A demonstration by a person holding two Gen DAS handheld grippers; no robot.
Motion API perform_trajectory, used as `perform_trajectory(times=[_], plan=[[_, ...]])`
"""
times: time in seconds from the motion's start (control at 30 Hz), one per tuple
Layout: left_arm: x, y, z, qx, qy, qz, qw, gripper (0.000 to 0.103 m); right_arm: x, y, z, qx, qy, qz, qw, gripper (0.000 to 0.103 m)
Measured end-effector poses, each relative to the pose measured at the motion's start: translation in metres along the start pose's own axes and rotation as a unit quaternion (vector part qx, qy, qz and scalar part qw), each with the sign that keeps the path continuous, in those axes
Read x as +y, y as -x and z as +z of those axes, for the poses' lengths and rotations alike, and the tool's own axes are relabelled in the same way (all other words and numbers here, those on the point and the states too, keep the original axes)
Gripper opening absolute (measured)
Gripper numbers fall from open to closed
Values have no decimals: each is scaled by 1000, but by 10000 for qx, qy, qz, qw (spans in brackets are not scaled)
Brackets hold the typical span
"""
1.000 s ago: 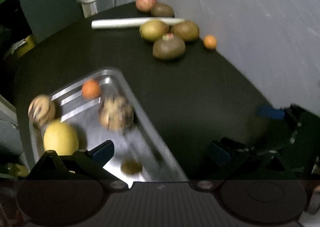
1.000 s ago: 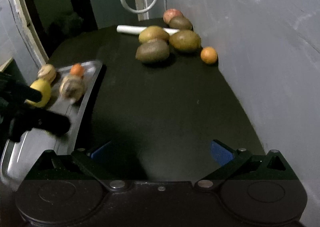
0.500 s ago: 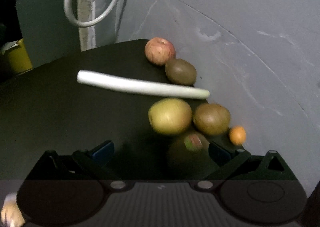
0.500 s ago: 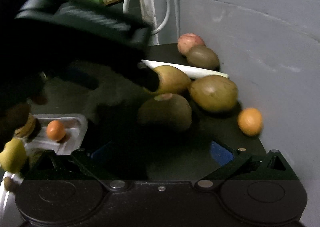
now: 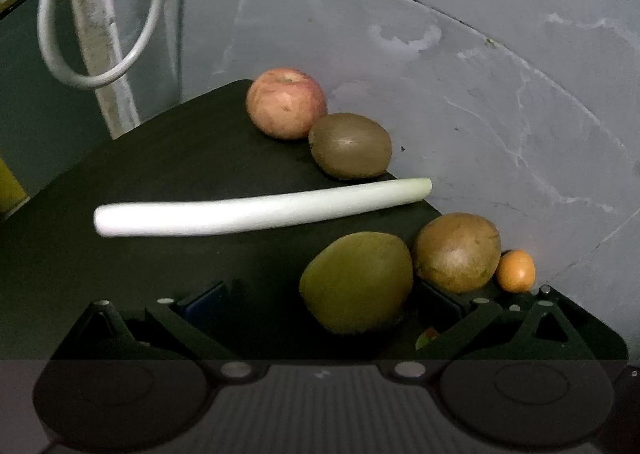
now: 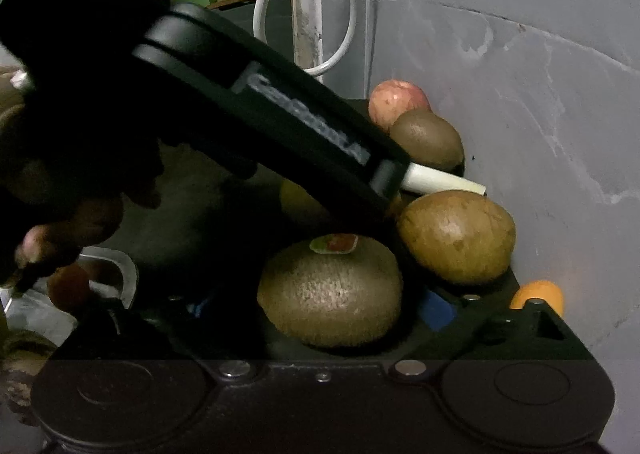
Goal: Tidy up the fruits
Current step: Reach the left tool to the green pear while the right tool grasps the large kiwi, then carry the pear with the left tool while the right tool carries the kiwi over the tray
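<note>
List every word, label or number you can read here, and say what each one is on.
No text can be read clearly enough to quote.
Raised lettering on the side of the left gripper, seen from the right wrist: a short string, too blurred to read.
Sticker on the nearest kiwi: red and green, any print too small to read.
No other text in either view.

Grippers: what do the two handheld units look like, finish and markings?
Both are matte black plastic. The left gripper and right gripper have blue finger pads, triangular-cutout linkages, silver screws and round embossed discs. The left's body carries pale lettering, too blurred to read.
</note>
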State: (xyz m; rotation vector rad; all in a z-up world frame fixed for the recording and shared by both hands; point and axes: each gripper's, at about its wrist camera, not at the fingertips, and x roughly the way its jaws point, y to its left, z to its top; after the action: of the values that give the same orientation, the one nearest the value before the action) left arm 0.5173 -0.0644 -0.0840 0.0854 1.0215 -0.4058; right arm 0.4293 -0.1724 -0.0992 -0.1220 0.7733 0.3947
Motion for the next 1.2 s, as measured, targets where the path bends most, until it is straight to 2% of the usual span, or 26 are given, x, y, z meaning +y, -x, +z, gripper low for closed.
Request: perform_trajectory(times=[0.13,0.23,0.27,0.33,0.5,0.6,0.93,1.2], plan=[[-5,-6,3,15,-241,-46,9997,94,-2,2,0,-104,25,-116,9999,75],[-6,-8,4,11,-335,-117,9994,89,-3,5,-3,-152,65,-64,9998,70],[-6,-9,4,19,-340,-145,9993,88,-2,6,-3,-162,78,-71,9998,70],[-7,-13,3,82,-411,-226,9989,78,-3,9,-6,-187,16,-59,9998,70],[-15,-18,1,22,-792,-384,9961,70,-3,10,-8,-215,-46,-38,9998,69],[-19,-17,-1,-32,-832,-305,9961,65,-5,16,-13,-226,-107,-37,9997,69],[-28,0,-28,-51,-424,-96,9990,64,-6,43,-39,-386,-378,-20,9985,69],[-29,29,-67,-45,139,-416,9990,63,1,80,-71,-481,-668,30,9966,68]])
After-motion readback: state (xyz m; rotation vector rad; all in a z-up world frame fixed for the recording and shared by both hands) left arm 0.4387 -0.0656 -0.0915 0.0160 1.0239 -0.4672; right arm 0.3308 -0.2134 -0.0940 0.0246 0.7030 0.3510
